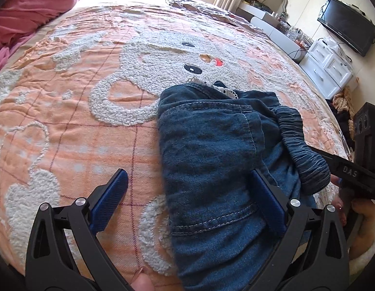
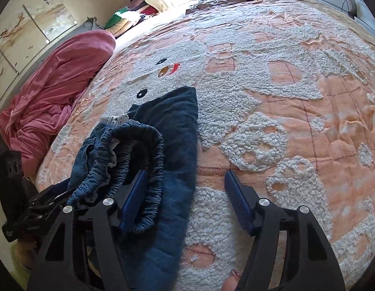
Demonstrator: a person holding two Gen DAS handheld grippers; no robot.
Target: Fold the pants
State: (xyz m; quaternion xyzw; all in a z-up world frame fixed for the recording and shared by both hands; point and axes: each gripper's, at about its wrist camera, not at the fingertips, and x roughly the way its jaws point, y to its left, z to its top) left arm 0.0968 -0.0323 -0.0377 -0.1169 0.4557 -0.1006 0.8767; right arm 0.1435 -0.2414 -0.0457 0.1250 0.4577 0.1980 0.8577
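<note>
Blue denim pants (image 1: 211,150) lie bunched on the peach bunny bedspread (image 1: 78,133), their elastic waistband (image 1: 301,150) curled up at the right. My left gripper (image 1: 191,196) is open, straddling the pants' left edge, with its right finger (image 1: 270,203) resting on the denim. In the right wrist view my right gripper (image 2: 187,200) is open too. Its left finger (image 2: 135,201) pokes inside the loop of the waistband (image 2: 131,140), and its right finger (image 2: 238,201) hovers over bare bedspread (image 2: 296,111), clear of the pants (image 2: 177,133).
A crumpled pink duvet (image 2: 61,77) is heaped along the bed's far side. Beyond the bed stand white drawers (image 1: 330,68) and a dark screen (image 1: 347,29). The bed's near edge runs just under both grippers. A thumb (image 1: 141,281) shows at the bottom.
</note>
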